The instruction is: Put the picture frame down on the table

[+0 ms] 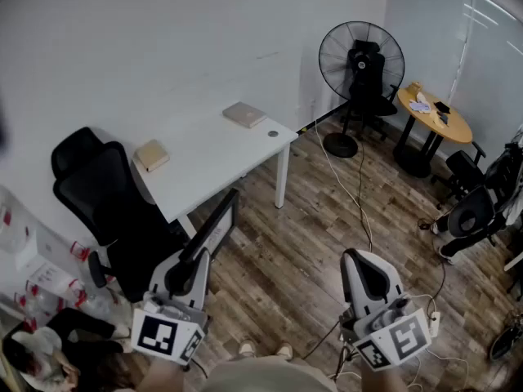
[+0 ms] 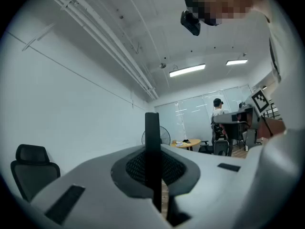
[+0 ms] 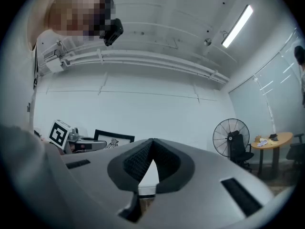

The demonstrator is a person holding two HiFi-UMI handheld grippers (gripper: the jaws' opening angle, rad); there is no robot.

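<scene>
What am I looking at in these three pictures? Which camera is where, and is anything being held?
A person stands holding a two-jaw tool in each hand. The top-down picture comes from a head camera; the other two from cameras riding on each tool, looking along its jaws. The left gripper has its jaws shut on a black picture frame, seen edge-on in its own view. The right gripper is shut and empty. Ahead, the white rectangular table carries a tan block and a flat pinkish-grey block.

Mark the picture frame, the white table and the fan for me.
picture frame [image 1: 216,227]: head view, middle of its visible side.
white table [image 1: 214,147]: head view, bare top.
fan [image 1: 335,55]: head view, left of its grille.
</scene>
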